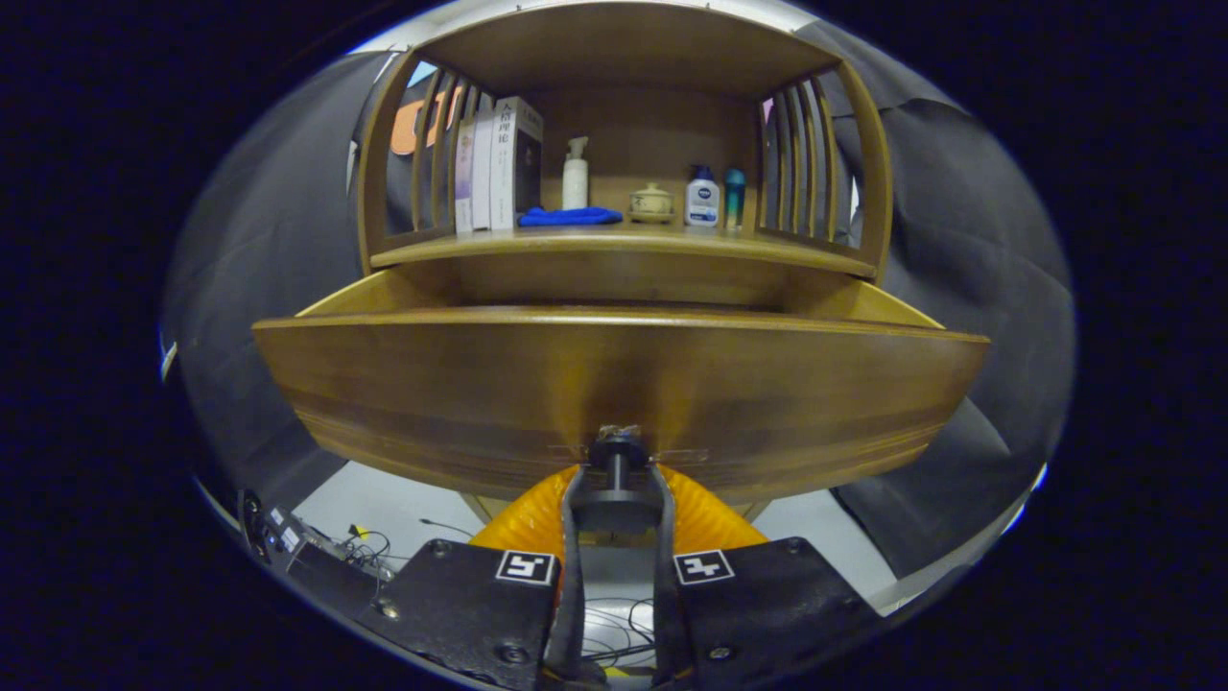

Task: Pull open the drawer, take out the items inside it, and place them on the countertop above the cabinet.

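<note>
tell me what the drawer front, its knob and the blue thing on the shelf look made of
Drawer front: wood, seemingly varnished; streaky brown grain with a soft sheen.
Knob: dark and smooth, probably metal or hard plastic; the look leaves that open. The gripper has both fingers closed on it.
Blue thing: cloth, likely a folded towel; it lies flat, matte and limp beside the books.

Single fisheye cam on the tool, looking forward along its fingers. Sits low and very close to the drawer front, facing the cabinet square-on, slightly upward. Counter above the drawer sits about eye level, further back. Floor visible below.
</note>
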`<state>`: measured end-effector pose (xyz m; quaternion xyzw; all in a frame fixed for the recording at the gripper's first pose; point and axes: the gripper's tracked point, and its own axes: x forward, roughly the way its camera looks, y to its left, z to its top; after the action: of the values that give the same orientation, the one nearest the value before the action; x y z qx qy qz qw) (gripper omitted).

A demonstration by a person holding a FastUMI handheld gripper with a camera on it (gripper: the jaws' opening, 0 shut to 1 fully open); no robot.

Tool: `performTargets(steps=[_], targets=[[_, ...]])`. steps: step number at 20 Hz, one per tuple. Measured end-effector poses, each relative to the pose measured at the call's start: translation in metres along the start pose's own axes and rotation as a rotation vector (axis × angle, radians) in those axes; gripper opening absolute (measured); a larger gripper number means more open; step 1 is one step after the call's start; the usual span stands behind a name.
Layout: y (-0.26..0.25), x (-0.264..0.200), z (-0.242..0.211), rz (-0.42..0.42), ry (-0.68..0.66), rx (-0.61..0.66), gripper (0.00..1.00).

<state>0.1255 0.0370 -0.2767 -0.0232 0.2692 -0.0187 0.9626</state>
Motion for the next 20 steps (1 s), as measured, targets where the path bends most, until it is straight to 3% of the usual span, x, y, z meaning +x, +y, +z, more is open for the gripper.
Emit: performTargets(steps=[9, 13, 16, 19, 20], targets=[[0.007, -0.028, -0.021, 0.039, 0.010, -0.026, 0.34], [0.005, -0.054, -0.026, 0.034, 0.020, -0.047, 0.49], [0.002, -0.076, -0.005, 0.045, -0.013, -0.087, 0.57], [0.013, -0.099, 0.039, 0.101, -0.079, -0.078, 0.81], [0.018, -0.103, 0.052, 0.121, -0.082, -0.062, 0.83]])
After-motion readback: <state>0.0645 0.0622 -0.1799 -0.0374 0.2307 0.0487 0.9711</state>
